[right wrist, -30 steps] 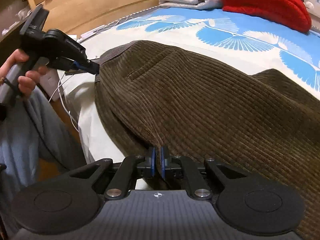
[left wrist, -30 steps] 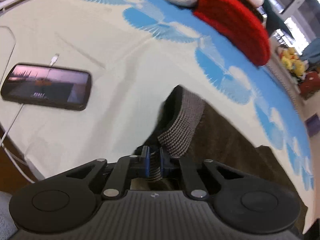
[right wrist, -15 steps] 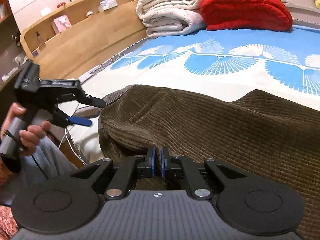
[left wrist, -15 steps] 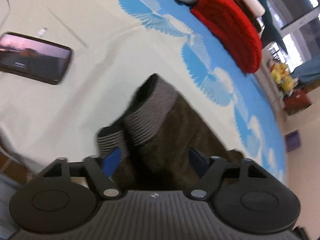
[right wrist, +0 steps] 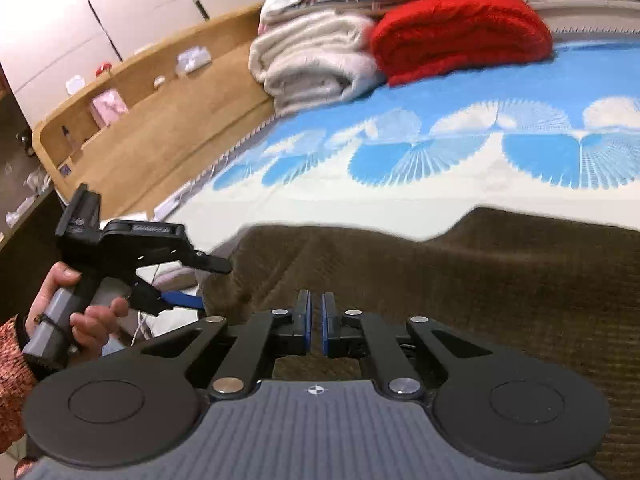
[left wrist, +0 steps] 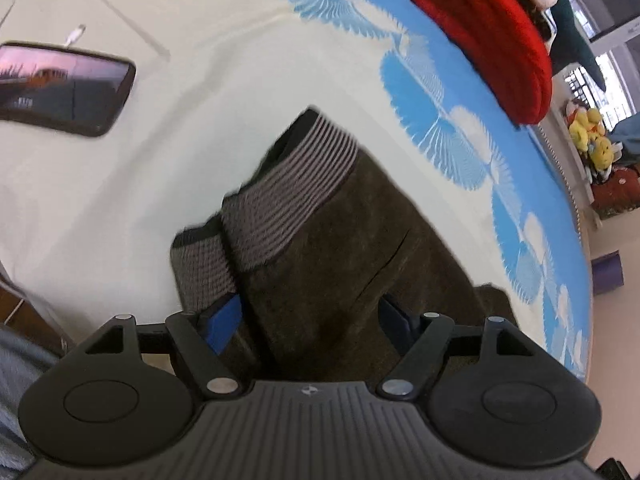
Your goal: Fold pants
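Since 1 second ago the left gripper (left wrist: 310, 312) has let go of the striped waistband (left wrist: 288, 192) it was pinching, and its jaws are now spread wide and opening further, with the brown corduroy pants (left wrist: 344, 264) lying between them untouched by either pad. The right gripper (right wrist: 316, 322) has lifted and tipped up, so its view now takes in more of the headboard and less of the cloth.

The pants lie spread on the bed (right wrist: 400, 196), waistband toward the near left edge, the ribbed band doubled over on itself. In the right wrist view the fabric fills the lower half of the frame, and the right jaws stand almost closed with only a thin slit between the blue pads (right wrist: 307, 320); no cloth shows in that slit.

The left gripper appears there too, held by a hand (right wrist: 80, 312) at the waistband end. A phone (left wrist: 64, 88) with a lit screen lies on the pale sheet, well apart from the pants. A red blanket (right wrist: 460, 32) and a white blanket (right wrist: 312, 64) are stacked at the far end against the wooden headboard (right wrist: 160, 128).
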The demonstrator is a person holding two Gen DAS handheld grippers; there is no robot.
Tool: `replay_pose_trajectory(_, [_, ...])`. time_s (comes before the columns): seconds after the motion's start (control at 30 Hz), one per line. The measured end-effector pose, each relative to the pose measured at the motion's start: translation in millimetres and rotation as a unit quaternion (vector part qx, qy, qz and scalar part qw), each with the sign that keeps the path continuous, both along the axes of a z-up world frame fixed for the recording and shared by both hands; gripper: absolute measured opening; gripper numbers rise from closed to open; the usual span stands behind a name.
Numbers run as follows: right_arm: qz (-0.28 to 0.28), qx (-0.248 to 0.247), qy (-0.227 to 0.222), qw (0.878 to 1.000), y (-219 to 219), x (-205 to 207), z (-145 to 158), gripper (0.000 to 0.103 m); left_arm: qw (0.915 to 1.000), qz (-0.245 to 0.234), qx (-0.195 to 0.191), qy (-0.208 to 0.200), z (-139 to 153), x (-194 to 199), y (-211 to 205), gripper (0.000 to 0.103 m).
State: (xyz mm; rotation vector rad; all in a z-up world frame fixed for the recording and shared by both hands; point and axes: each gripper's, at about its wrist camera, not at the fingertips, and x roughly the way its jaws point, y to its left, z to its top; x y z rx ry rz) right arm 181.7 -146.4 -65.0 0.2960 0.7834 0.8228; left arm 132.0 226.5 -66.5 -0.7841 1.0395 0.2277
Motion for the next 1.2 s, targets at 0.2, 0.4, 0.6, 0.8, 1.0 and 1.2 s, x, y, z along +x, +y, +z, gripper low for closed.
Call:
replay_pose_trajectory(0.2, [0.097, -0.057, 0.039, 0.993, 36.8, -12.5, -31.3, 0.060, 0.9999, 0.008, -0.009, -0.008, -9.7, 1.1, 5.8, 0.080])
replay_pose_trajectory(0.4, [0.099, -0.141, -0.068, 0.983, 64.8, -33.4, -43.4, 0.011, 0.9995, 0.016, 0.026, -0.003, -2.9, 5.3, 2.4, 0.013])
replay_pose_trajectory(0.6, [0.080, -0.067, -0.078, 0.992, 36.0, -28.5, -14.0, 0.005, 0.9972, -0.010, 0.044, -0.059, 52.2, -17.5, -4.9, 0.012])
replay_pose_trajectory(0.8, [0.121, -0.094, -0.042, 0.987, 51.1, -26.3, -32.9, 0.005, 0.9987, -0.024, 0.045, 0.001, 3.7, -17.9, 6.8, 0.012])
replay_pose_trajectory(1.0, [0.118, -0.099, -0.003, 0.988, 50.8, -18.5, -38.1, 0.010, 0.9981, -0.038, 0.045, -0.017, -7.1, -24.4, 9.7, 0.015])
replay_pose_trajectory(1.2, [0.032, -0.016, 0.007, 0.999, -3.2, 21.8, 17.1, 0.051, 0.9912, -0.082, 0.100, -0.030, -2.8, -24.2, -0.8, 0.022])
